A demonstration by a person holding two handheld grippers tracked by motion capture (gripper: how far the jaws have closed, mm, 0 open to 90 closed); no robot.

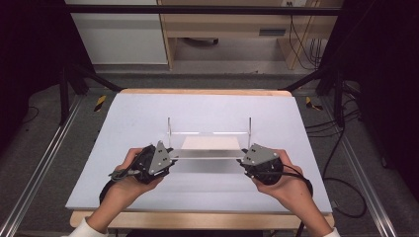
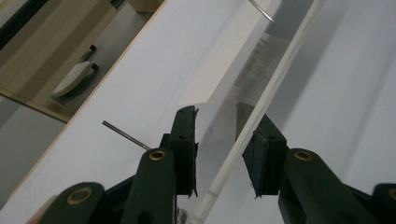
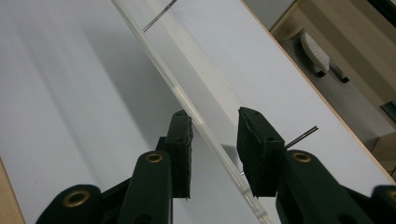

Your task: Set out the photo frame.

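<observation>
A clear acrylic stand with two thin upright metal rods lies on the white table, its long edge across the view. My left gripper is at its left end and my right gripper at its right end, each held in a hand. In the left gripper view the stand's clear panel runs between the jaws of the left gripper, spanning the gap from pad to pad. In the right gripper view the same clear piece sits between the pads of the right gripper.
The table has a wooden rim at the back and metal frame rails down both sides. Cables lie on the floor at the right. A wooden cabinet stands beyond the table. A thin rod pokes out beside the left jaws.
</observation>
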